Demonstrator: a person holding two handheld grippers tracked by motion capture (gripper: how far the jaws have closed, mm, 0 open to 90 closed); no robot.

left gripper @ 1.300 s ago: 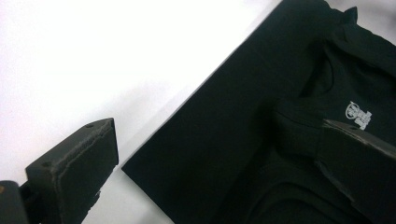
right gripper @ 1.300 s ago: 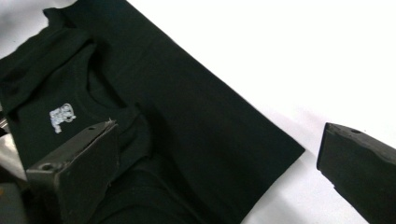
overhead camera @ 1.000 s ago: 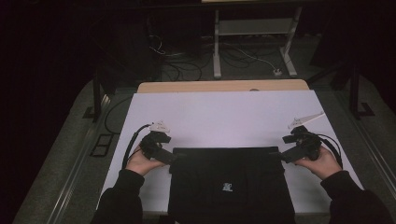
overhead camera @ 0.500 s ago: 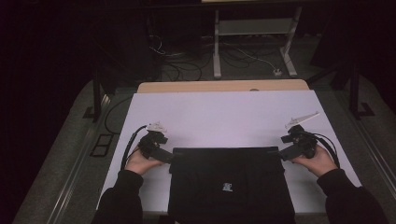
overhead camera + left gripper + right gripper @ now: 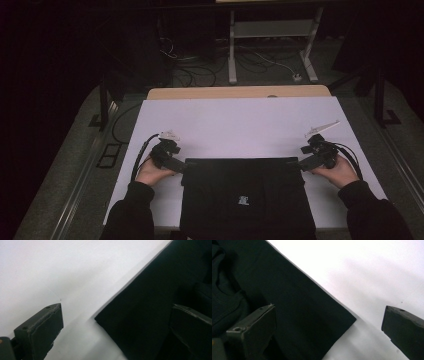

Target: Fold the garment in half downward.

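Observation:
A black folded garment with a small white mark lies flat on the white table cover, at the near edge. My left gripper is at its far left corner. In the left gripper view the gripper is open, with one jaw over the white cover and the other over the black cloth. My right gripper is at the far right corner. It too stands open, astride that corner of the cloth. Neither holds anything.
The white cover stretches bare beyond the garment to a wooden table edge. Past the table, a grey metal stand and loose cables sit on the dark floor. A cable trails from each gripper.
Both hands have shifted only slightly at the garment's far corners. The garment lies as before.

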